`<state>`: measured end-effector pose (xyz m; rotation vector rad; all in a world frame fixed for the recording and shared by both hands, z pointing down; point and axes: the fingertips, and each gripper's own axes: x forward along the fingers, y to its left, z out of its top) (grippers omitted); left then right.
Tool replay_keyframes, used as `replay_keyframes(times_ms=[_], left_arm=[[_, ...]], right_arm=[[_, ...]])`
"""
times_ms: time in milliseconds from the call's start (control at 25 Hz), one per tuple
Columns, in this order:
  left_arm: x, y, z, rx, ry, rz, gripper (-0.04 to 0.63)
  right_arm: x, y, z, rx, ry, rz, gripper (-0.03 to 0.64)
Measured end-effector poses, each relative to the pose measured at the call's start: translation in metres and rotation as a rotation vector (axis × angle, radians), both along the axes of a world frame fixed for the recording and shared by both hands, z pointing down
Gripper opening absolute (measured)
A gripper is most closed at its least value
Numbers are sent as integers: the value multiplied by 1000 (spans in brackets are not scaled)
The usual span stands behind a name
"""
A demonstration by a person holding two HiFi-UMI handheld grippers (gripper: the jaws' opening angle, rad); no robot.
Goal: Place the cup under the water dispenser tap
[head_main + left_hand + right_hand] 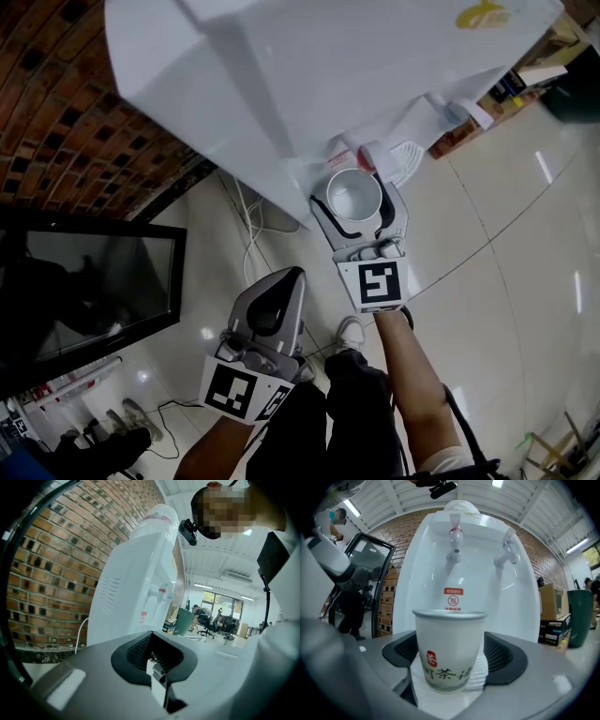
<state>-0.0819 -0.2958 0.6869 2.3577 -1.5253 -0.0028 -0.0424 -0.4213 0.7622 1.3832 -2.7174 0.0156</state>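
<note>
A white paper cup point(354, 195) with a red mark and dark print point(449, 648) stands upright between the jaws of my right gripper point(356, 184), close in front of the white water dispenser point(309, 66). The jaws stand wide and open, with a slim gap beside the cup. In the right gripper view point(450, 656) the cup is below the red tap point(454, 538); a second tap point(506, 552) is further right. What the cup rests on is hidden. My left gripper point(286, 277) hangs lower left, shut and empty point(152, 641), apart from the dispenser point(136, 583).
A brick wall point(56, 94) runs behind the dispenser. A black glass-fronted cabinet point(84, 291) stands at the left. White cables point(251, 234) lie on the glossy floor by the dispenser's base. Cardboard boxes point(506, 94) and a green bin point(579, 616) sit to the right.
</note>
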Motion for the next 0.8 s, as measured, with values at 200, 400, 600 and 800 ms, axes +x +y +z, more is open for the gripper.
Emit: replay_keyframes(times_ms=[200, 400, 600, 800], left_arm=[[1, 7, -9, -13, 11, 5, -8], [2, 15, -26, -20, 10, 26, -8], [1, 30, -56, -15, 4, 36, -8], [1, 43, -104, 9, 0, 43, -8]], right_arm=[[4, 12, -7, -18, 12, -8, 430], [13, 25, -17, -52, 14, 16, 430], [22, 50, -41, -75, 51, 41, 430], [20, 81, -94, -94, 82, 31, 428]])
